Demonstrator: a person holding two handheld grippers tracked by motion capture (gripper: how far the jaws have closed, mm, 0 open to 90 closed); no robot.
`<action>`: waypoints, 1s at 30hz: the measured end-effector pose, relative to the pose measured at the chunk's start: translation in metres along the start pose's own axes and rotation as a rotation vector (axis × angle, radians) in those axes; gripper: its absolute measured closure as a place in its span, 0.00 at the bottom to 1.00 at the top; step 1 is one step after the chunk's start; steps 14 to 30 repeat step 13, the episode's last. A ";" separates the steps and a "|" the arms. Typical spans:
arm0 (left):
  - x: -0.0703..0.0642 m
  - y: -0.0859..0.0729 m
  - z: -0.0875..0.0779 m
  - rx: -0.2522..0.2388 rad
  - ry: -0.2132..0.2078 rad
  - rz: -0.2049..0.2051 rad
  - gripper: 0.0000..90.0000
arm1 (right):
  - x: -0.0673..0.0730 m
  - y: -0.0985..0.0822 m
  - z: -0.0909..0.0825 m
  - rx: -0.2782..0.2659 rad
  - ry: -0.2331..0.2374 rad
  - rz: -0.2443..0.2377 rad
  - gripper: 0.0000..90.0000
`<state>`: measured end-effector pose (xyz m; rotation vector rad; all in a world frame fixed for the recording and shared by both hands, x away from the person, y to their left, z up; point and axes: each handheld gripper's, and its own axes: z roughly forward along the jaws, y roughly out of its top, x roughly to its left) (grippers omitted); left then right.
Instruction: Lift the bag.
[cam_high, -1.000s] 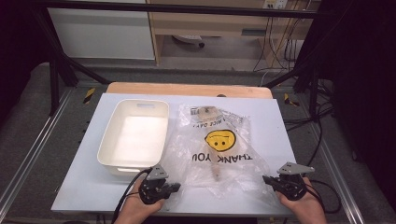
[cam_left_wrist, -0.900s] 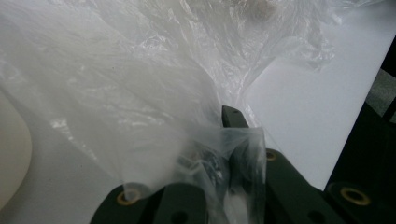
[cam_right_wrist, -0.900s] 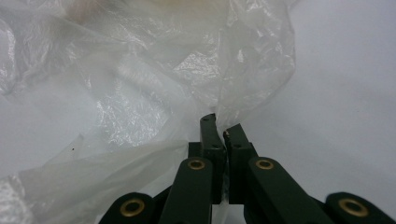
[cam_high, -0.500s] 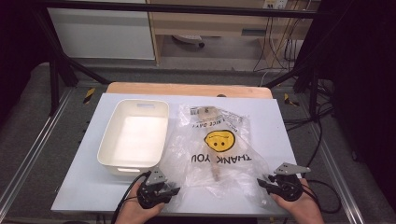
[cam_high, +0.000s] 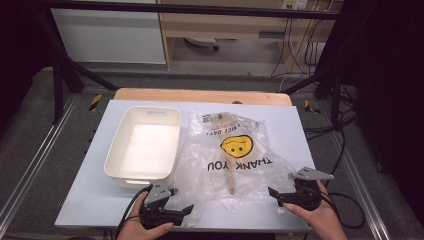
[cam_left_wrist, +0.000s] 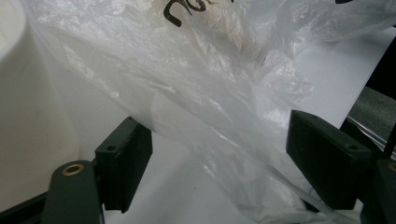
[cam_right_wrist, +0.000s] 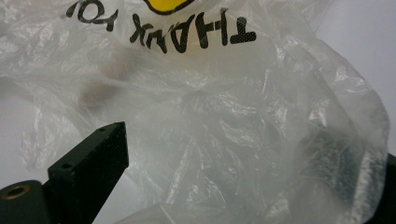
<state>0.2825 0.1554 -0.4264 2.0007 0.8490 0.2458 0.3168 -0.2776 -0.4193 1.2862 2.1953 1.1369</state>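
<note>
The clear crinkled plastic bag (cam_high: 235, 160) printed with a yellow smiley face is lying at the table's centre, at three o'clock from the white rectangular plastic tub (cam_high: 143, 146). The left gripper (cam_high: 187, 209) and right gripper (cam_high: 272, 192) have just been opening; loose film is sitting between their parted jaws.
</note>
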 end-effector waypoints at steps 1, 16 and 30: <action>0.002 -0.001 -0.003 -0.006 0.001 -0.009 0.24 | 0.000 0.001 -0.001 -0.009 0.001 0.000 0.06; 0.024 -0.010 -0.027 -0.074 0.020 -0.042 0.22 | -0.002 -0.013 -0.003 -0.003 -0.024 0.021 0.06; 0.024 -0.010 -0.027 -0.074 0.020 -0.042 0.22 | -0.002 -0.013 -0.003 -0.003 -0.024 0.021 0.06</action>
